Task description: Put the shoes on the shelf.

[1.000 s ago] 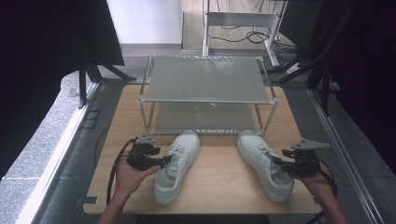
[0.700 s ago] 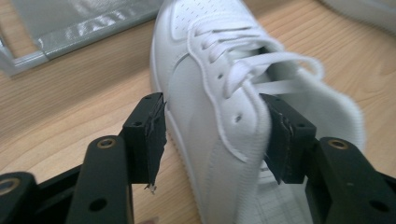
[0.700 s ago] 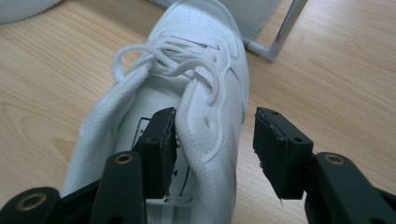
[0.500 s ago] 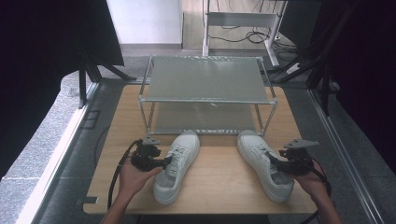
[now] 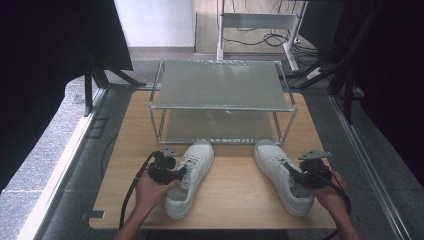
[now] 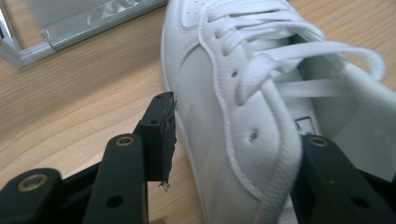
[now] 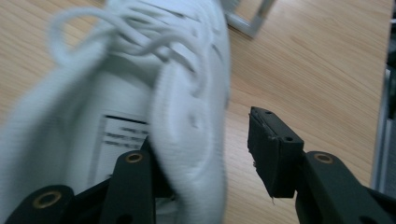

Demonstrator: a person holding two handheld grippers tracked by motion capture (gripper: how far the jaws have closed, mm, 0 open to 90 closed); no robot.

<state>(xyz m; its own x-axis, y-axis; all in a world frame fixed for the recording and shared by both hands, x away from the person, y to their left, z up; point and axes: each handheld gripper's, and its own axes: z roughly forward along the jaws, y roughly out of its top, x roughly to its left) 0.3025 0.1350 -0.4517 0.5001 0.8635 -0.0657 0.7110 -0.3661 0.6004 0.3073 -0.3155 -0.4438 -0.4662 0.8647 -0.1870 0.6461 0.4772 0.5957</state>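
Two white lace-up sneakers lie on the wooden table [image 5: 235, 195] with their toes toward a metal rack. My left gripper [image 5: 180, 173] is at the outer side of the left sneaker [image 5: 196, 160]. In the left gripper view it [image 6: 233, 154] stands open astride the sneaker's [image 6: 210, 84] side wall, one jaw out over the wood and one inside the opening. My right gripper [image 5: 294, 173] is at the heel half of the right sneaker [image 5: 274, 162]. It [image 7: 210, 154] is also open, straddling that sneaker's [image 7: 187, 93] padded collar.
A two-tier metal rack [image 5: 220, 85] with frosted shelves stands at the back of the table, just beyond the shoe toes. Bare wood lies between the two shoes and along the front edge. Dark screens and stands flank the table.
Both hands have shifted inward, bringing each gripper from beside its sneaker to over the sneaker's side wall. The shoes have not moved.
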